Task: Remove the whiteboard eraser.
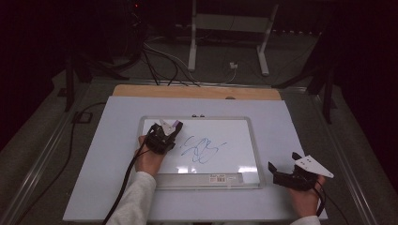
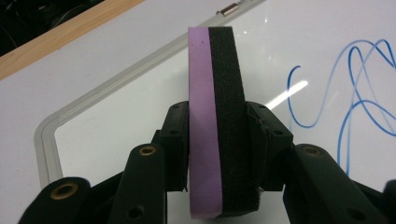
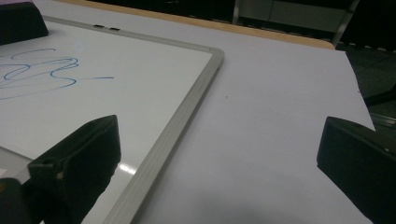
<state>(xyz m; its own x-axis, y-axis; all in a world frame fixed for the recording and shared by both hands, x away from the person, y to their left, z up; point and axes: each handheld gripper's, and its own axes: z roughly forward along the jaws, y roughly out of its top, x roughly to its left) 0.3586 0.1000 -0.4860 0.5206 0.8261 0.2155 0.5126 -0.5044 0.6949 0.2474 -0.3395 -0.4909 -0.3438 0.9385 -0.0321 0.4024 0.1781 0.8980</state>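
1. Nearest the person, the right gripper [image 1: 282, 174] rests on the white table sheet [image 1: 117, 187], just off the lower right corner of the whiteboard [image 1: 244, 140]. Its jaws stand wide apart with nothing between them; in the right gripper view the bare sheet and the board's grey frame [image 3: 187, 105] lie in the gap.
2. Farther in, the left gripper [image 1: 170, 132] is over the left part of the whiteboard, its jaws clamped on an eraser [image 2: 215, 121] held on edge, purple layer on one side, black felt on the other.
3. A blue scribble [image 1: 202, 150] sits at the middle of the board, just to the right of the eraser and apart from it.
4. Beyond the board, a wooden edge [image 1: 197, 92] of the table shows past the sheet.
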